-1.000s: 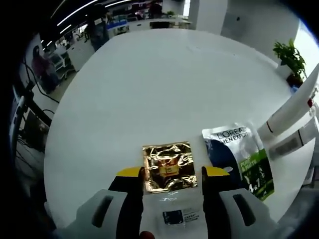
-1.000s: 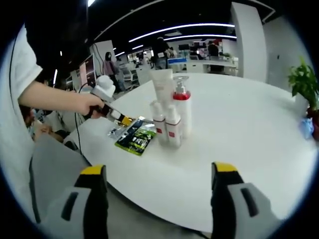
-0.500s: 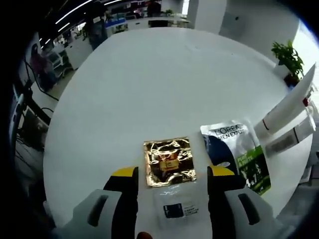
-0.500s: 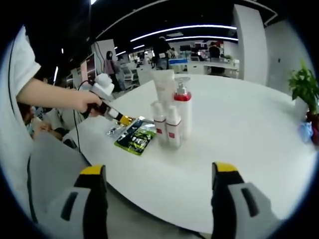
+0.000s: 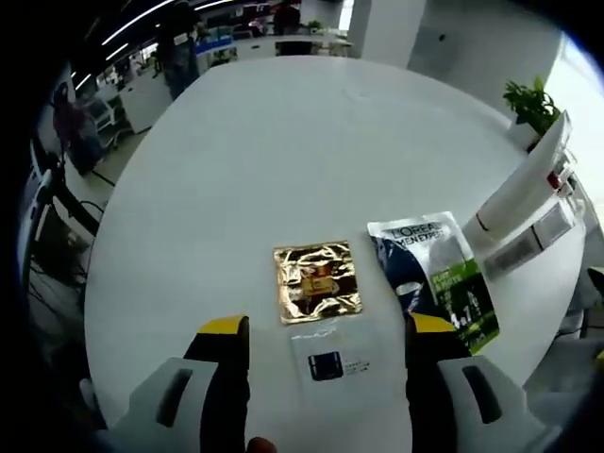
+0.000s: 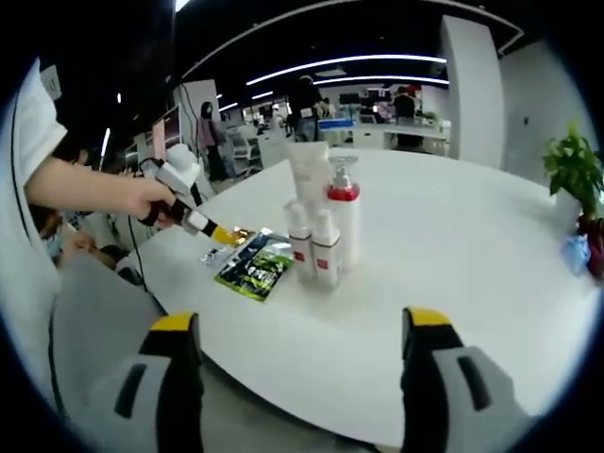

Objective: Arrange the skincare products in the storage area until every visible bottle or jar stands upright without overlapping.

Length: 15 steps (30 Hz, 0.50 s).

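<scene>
Fingers of my left gripper (image 5: 326,335) stand wide apart with nothing between them, hovering over the near edge of the white round surface (image 5: 283,160). Between the tips lies a clear sachet (image 5: 329,362) with a small dark label, flat on the surface. Just beyond it lies a gold foil sachet (image 5: 317,282), and to its right, close beside it but apart, a dark blue and green L'Oreal sachet (image 5: 432,278), also flat. Farther right, the white bottles lean into the left gripper view as a tilted cluster (image 5: 524,203). My right gripper (image 6: 300,330) is likewise spread wide and empty, held off the near edge of the surface. In the right gripper view the cluster stands upright near the middle: a white tube (image 6: 309,179), a pump bottle with a red collar (image 6: 343,212), and two small white bottles (image 6: 314,245) in front, all close together. Left of them the sachets lie flat, with my left gripper just over them.
</scene>
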Tool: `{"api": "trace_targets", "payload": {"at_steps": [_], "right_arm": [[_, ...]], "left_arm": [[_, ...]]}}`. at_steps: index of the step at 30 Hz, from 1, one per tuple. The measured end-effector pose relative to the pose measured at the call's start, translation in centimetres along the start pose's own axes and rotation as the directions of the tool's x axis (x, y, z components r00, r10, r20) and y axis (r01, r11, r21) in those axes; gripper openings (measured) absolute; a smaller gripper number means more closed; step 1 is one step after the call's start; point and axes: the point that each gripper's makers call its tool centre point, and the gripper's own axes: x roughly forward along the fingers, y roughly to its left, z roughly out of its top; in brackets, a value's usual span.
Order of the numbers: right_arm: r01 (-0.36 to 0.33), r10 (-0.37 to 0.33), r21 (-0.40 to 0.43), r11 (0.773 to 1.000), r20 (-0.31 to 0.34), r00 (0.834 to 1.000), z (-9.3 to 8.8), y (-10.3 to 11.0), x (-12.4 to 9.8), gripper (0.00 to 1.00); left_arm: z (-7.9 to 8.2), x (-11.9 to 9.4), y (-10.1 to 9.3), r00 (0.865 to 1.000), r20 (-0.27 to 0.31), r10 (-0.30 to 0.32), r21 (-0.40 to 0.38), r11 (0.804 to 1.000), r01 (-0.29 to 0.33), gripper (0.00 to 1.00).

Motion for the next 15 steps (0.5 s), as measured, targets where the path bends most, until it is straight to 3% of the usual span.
{"api": "trace_targets", "payload": {"at_steps": [4, 15], "right_arm": [[-0.005, 0.005, -0.006, 1.0, 0.008, 1.0, 0.1, 0.1, 0.0, 0.89], [-0.005, 0.005, 0.001, 1.0, 0.017, 1.0, 0.2, 0.2, -0.1, 0.89]], "left_arm": [[-0.4, -1.0, -0.1, 1.0, 0.014, -0.005, -0.001, 1.0, 0.005, 0.66], [-2.6, -4.2, -0.9, 0.996, 0.081, -0.029, 0.089, 0.996, 0.022, 0.74]]}}
